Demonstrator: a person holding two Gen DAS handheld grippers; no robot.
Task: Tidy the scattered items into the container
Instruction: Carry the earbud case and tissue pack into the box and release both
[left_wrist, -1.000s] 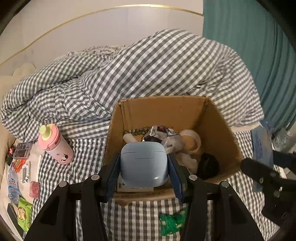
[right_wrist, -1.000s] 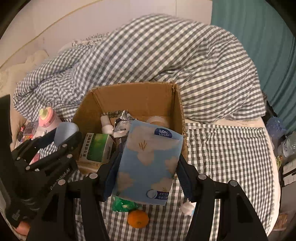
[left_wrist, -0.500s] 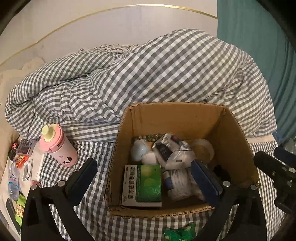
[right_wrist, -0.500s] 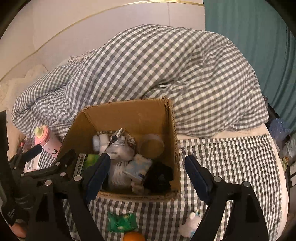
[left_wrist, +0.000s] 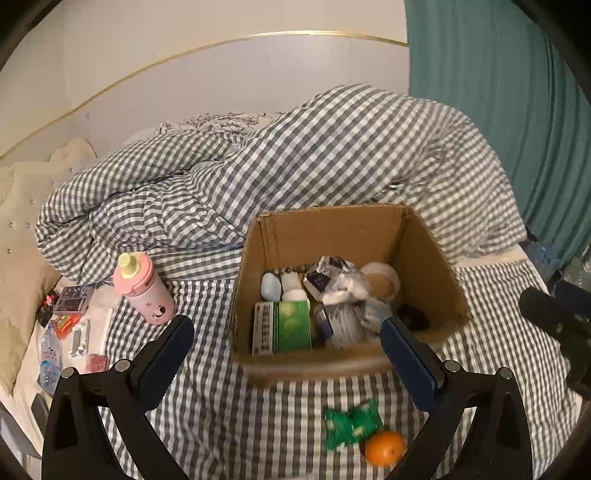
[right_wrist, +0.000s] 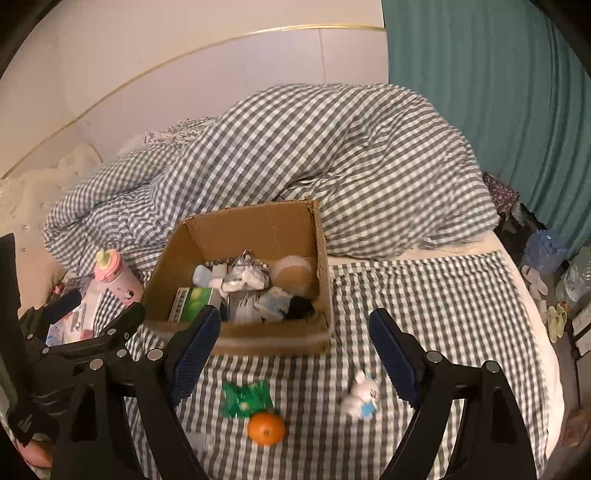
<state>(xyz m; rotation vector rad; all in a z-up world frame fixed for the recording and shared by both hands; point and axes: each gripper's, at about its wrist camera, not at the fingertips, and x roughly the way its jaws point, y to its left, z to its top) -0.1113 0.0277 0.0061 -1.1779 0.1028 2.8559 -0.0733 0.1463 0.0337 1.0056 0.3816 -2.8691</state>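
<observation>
A gingham-covered bed (right_wrist: 424, 295) with a cardboard box (left_wrist: 428, 258) on it, both grippers hanging empty in front of the box.

The left gripper (left_wrist: 286, 354) and right gripper (right_wrist: 293, 350) are spread wide, holding nothing. The box already holds several items. Just in front of it lie a green packet (right_wrist: 245, 398), an orange (right_wrist: 266, 428) and, to the orange's right, a small white toy (right_wrist: 362, 397); a pink bottle (left_wrist: 142, 291) stands left of the box. As a judgement, the orange could roll on the soft cover if nudged off-centre, and the flat packet could slip or drag fabric into the jaws. Only the right wrist view shows the toy; the left wrist view shows the small clutter (left_wrist: 70, 317) left of the box more clearly.
</observation>
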